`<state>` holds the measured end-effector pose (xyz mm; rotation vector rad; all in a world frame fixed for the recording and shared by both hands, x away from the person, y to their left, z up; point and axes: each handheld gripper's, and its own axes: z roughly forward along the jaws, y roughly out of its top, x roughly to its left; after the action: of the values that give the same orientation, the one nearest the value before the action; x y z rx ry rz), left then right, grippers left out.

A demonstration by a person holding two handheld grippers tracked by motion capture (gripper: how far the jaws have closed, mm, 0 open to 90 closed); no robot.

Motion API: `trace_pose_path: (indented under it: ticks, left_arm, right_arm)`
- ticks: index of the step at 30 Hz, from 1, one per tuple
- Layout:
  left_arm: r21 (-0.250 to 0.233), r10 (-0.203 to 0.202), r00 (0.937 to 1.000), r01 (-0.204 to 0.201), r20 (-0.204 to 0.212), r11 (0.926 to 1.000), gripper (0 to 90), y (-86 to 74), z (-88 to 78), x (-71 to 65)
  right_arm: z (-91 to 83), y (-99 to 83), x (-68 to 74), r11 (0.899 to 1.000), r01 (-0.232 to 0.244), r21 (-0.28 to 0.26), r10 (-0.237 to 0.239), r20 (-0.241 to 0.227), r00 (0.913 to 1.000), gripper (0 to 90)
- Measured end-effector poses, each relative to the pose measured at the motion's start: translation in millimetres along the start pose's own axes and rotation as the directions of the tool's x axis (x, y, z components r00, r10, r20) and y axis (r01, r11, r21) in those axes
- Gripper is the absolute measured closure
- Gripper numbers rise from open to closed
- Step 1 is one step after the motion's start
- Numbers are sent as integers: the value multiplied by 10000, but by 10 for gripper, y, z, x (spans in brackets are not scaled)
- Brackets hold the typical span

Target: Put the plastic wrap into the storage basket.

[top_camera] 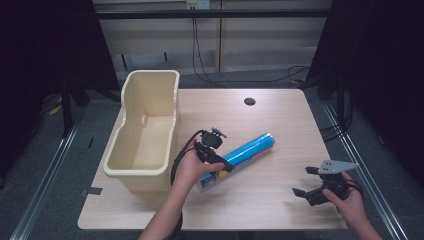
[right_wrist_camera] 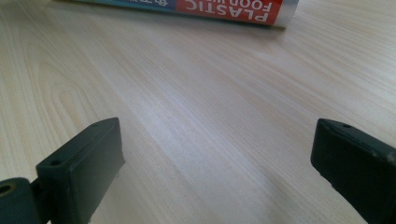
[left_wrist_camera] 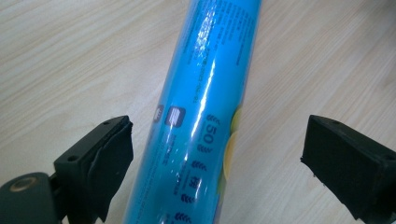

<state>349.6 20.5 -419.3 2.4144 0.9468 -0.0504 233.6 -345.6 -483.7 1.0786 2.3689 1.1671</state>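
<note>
A blue roll of plastic food wrap lies diagonally on the wooden table, its red-labelled end nearest the person. My left gripper is held over the roll's near part, pointing down at it. In the left gripper view the roll runs up between the two jaws of the left gripper, with a gap on each side, so the pads are not pressing on it. My right gripper is open above bare table at the front right. The right gripper view has its jaws wide apart and the roll's label end farther off.
A cream plastic bin stands on the table's left side, its open top up and nothing visible inside. A small dark round hole sits near the table's far edge. Cables lie on the floor beyond the table.
</note>
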Motion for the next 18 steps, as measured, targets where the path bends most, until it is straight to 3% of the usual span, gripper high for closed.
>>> trace_pose_path:
  ticks: [7,13,18]
  left_arm:
    - [125,46,10000,-46,38,9999,75,117,43,-1]
    - [534,365,9993,-359,-103,9979,59,238,120,-17]
    - [1055,650,9979,-647,8,9923,67,334,259,-36]
  right_arm:
    - [-13,-6,3,10000,32,-22,-32,-43,10000,25]
    - [-13,-7,3,10000,5,-34,-5,-23,10000,24]
    - [-13,-7,0,10000,-11,-51,11,-31,10000,24]
